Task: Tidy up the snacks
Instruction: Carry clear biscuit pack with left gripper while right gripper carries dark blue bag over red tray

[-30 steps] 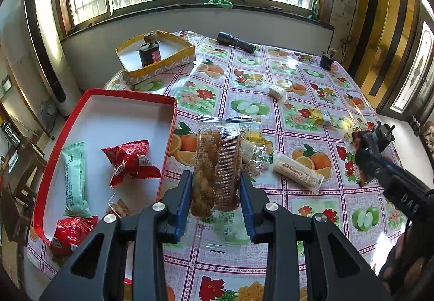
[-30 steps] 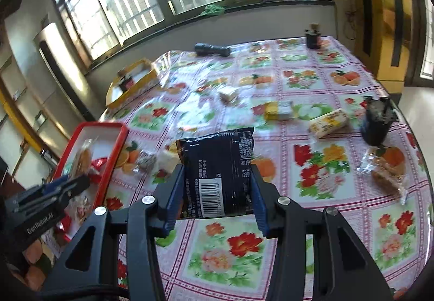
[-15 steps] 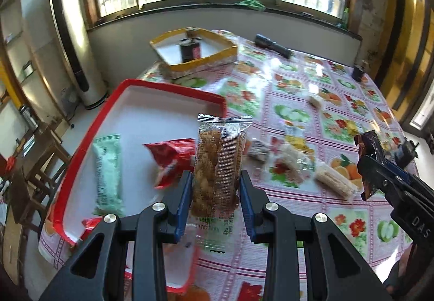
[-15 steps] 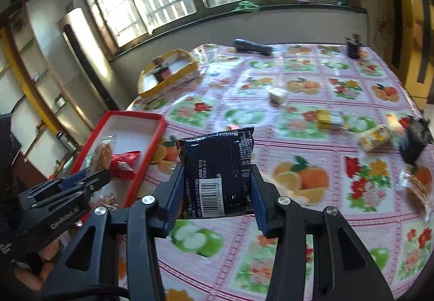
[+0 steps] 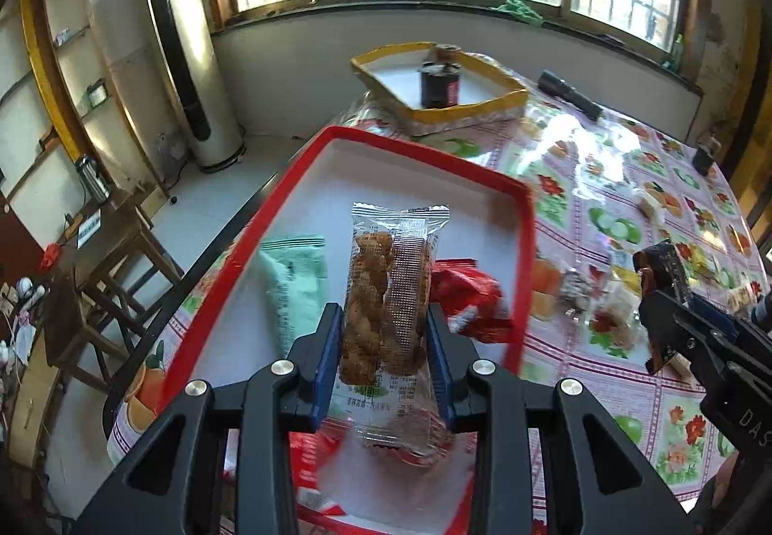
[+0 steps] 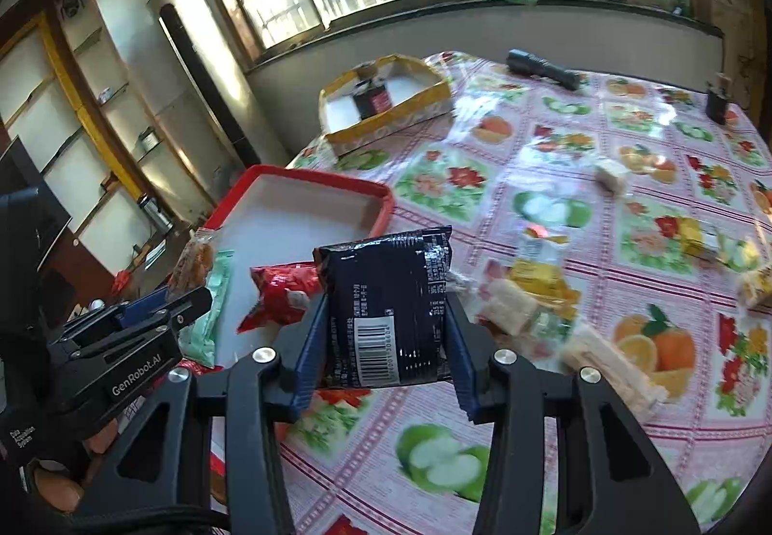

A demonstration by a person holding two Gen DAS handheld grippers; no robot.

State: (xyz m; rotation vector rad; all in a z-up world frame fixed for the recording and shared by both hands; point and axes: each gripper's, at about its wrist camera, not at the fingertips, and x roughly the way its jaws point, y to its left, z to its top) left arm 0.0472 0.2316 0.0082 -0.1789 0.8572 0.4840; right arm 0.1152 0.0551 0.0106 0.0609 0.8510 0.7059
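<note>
My left gripper [image 5: 383, 332] is shut on a clear packet of brown fried snacks [image 5: 386, 294], held over the red-rimmed white tray [image 5: 523, 207]. In that tray lie a pale green packet [image 5: 294, 279] and a red packet [image 5: 465, 294]. My right gripper [image 6: 386, 332] is shut on a black snack packet [image 6: 388, 308] with a barcode, above the tablecloth just right of the red tray [image 6: 381, 202]. In the right wrist view the left gripper [image 6: 193, 289] shows at the left with its snack packet [image 6: 193, 260]. Several loose snacks [image 6: 526, 294] lie on the cloth.
A yellow-rimmed box [image 5: 482, 108] with a dark can [image 5: 439, 86] stands behind the tray. A black torch [image 5: 569, 93] and a small dark bottle [image 6: 719, 98] lie farther back. The table edge [image 5: 227, 226] drops to the floor at the left, near wooden stools [image 5: 111, 294].
Both grippers have swung left across the table with their packets. The left one now hangs over the red tray; the right one has drawn close to the tray's right rim.
</note>
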